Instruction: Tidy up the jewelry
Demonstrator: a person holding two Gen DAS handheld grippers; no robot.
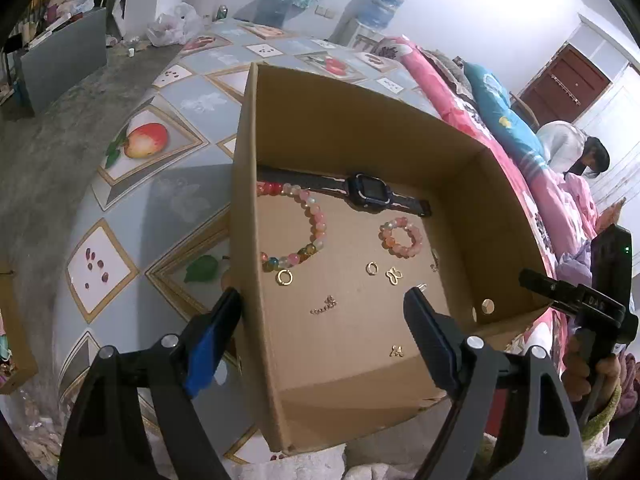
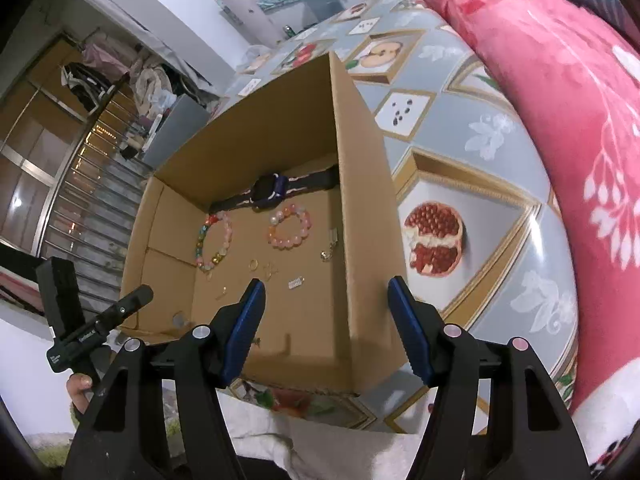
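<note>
An open cardboard box (image 1: 244, 184) (image 2: 360, 184) sits on a table with a fruit-print cloth. Inside lie a dark blue watch (image 1: 366, 188) (image 2: 272, 190), a large multicolour bead bracelet (image 1: 308, 232) (image 2: 214, 244), a small pink bead bracelet (image 1: 401, 237) (image 2: 289, 227), gold rings (image 1: 284, 277) (image 2: 253, 265) and several small gold earrings (image 1: 394, 275). My left gripper (image 1: 324, 308) is open and empty, its fingers straddling the box's left wall. My right gripper (image 2: 326, 296) is open and empty, straddling the box's right wall.
A pink floral blanket (image 2: 560, 100) (image 1: 460, 108) lies along the table's right side. A person (image 1: 580, 152) sits beyond it. A water dispenser (image 1: 378, 8) stands at the back. A second cardboard box (image 1: 12, 336) sits at the far left.
</note>
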